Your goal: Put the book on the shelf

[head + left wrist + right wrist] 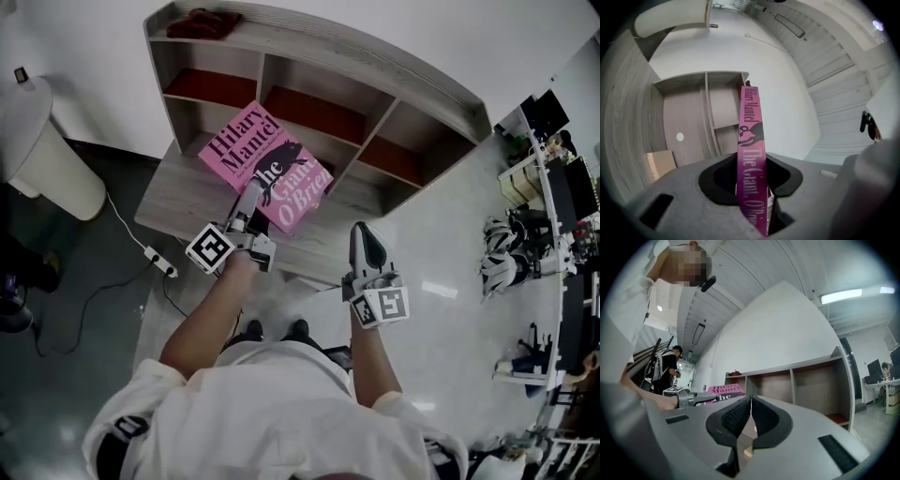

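A pink book (269, 167) with dark lettering on its cover hangs tilted over the wooden ledge in front of the grey wooden shelf (319, 56). My left gripper (253, 195) is shut on the book's near edge. In the left gripper view the book's spine (750, 140) runs upright between the jaws of that gripper (751, 177), with the shelf (693, 117) seen turned on its side behind. My right gripper (367, 234) is shut and empty, to the right of the book and above the ledge's front edge. In the right gripper view its pads (751, 414) meet, with the book (725, 390) off to the left.
The shelf has three open compartments with reddish floors. A dark red cloth (202, 22) lies on its top. A white rounded object (39, 150) stands at left, and a power strip (160, 262) with cable lies on the floor. Cluttered desks (544, 197) stand at right. A person (668, 367) stands far behind.
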`<state>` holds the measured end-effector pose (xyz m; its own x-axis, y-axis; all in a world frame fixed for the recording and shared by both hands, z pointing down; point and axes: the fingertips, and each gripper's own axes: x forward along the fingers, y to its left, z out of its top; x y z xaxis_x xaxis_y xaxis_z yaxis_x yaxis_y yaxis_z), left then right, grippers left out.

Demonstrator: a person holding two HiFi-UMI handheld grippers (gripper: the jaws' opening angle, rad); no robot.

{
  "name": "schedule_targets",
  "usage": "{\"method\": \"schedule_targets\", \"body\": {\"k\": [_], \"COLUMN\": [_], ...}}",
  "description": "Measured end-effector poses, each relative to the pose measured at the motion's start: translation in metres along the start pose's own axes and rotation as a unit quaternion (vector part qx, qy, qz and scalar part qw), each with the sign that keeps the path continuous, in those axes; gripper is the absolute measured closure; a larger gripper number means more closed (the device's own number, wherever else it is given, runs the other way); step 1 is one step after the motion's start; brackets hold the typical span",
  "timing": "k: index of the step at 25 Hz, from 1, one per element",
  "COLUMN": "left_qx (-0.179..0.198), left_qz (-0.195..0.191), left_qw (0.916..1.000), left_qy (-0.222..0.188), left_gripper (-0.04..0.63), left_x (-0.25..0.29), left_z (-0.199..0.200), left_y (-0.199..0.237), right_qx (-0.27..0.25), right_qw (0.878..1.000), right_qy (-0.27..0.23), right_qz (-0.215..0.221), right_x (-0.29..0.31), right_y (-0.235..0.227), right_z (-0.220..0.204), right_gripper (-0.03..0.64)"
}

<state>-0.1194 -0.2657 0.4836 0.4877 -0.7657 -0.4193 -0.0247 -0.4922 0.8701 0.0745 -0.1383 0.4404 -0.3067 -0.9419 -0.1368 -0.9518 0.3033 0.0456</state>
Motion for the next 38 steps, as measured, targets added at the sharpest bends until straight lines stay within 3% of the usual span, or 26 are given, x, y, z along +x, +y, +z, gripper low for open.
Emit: {"method": "schedule_targets", "body": {"k": [6, 13, 18, 24, 38], "left_qx": [-0.037, -0.099, -0.104, -0.129, -0.114], "left_qz": [0.034, 0.081, 0.096, 0.127, 0.182], "left_qw": [0.9975, 0.9874, 0.9843, 0.9747, 0.9661], "left_qy": [-0.049, -0.093, -0.105, -0.131, -0.143], "left_gripper": [0.454, 0.454, 0.454, 0.456, 0.456], "left_x": [0.031, 0.067, 0.09, 0.109, 0.144], "left_z": [-0.01, -0.042, -0.054, -0.059, -0.066], "left_y": [0.029, 0.057, 0.063, 0.083, 0.113], "right_qx": [0.001, -0.01, -0.001, 0.005, 0.015], "right_qw": [1.0, 1.0, 1.0, 0.999, 0.999], "right_qy": [-0.019, -0.019, -0.021, -0.018, 0.002], "right_qz": [0.015, 0.017, 0.023, 0.033, 0.031], "right_x": [0.011, 0.006, 0.01, 0.013, 0.026], "right_y": [-0.025, -0.07, -0.088, -0.098, -0.116], "right_z": [0.006, 0.009, 0.009, 0.004, -0.01], "right_gripper": [0.6, 0.6, 0.6, 0.6, 0.6]}}
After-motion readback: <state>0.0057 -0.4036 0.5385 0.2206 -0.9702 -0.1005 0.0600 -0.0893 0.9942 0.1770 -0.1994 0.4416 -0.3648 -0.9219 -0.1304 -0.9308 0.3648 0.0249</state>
